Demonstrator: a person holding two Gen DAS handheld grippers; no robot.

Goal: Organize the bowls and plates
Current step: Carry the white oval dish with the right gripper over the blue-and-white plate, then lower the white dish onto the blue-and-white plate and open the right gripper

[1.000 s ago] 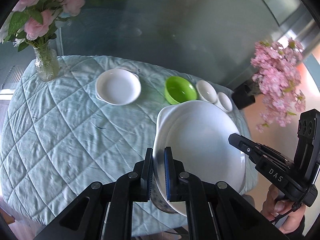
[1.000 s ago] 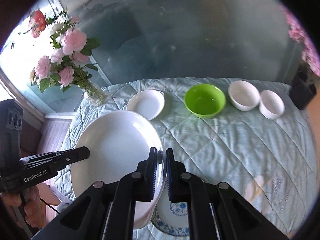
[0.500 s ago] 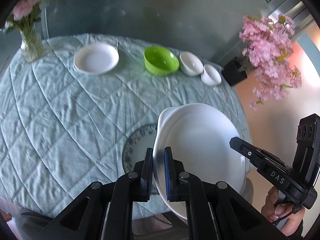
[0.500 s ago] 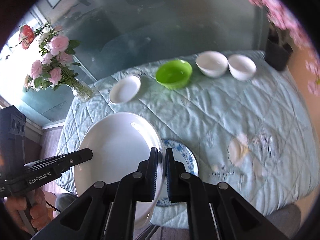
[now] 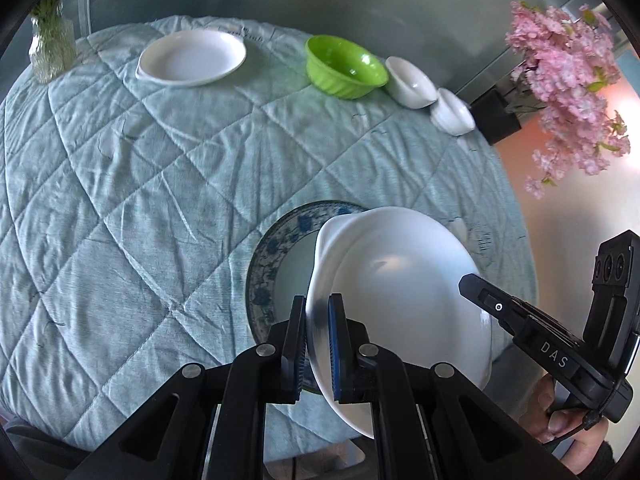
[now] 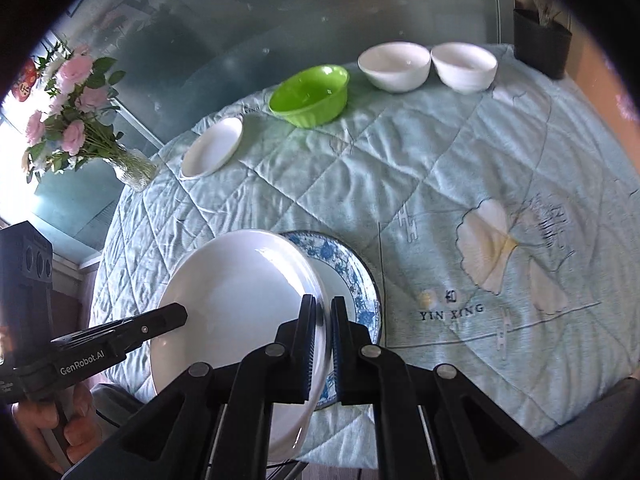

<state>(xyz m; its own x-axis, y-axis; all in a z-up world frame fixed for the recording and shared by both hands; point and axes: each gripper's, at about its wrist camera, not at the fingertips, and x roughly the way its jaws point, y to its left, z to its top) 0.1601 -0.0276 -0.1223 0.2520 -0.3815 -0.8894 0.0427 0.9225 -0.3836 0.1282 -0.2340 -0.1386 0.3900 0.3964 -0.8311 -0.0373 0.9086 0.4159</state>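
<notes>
Now both grippers, left gripper (image 5: pixel 317 344) and right gripper (image 6: pixel 320 344), are clamped on opposite rims of the large white plate (image 5: pixel 400 292) held above the blue-patterned plate (image 6: pixel 352 280), so stacking seems underway, needing level lowering before release.

A round table is covered by a pale blue-green quilted cloth (image 5: pixel 140 184) stitched in diamonds, with a printed ginkgo leaf (image 6: pixel 492 240) and the words "YIN XING" on one side. A glass vase of pink roses (image 6: pixel 72 120) stands at one edge and a black pot of pink blossom (image 5: pixel 568 80) at the other. Behind is a dim grey-green glass wall (image 6: pixel 280 12), with bright daylight from a window (image 6: pixel 12 168) beside the roses.
</notes>
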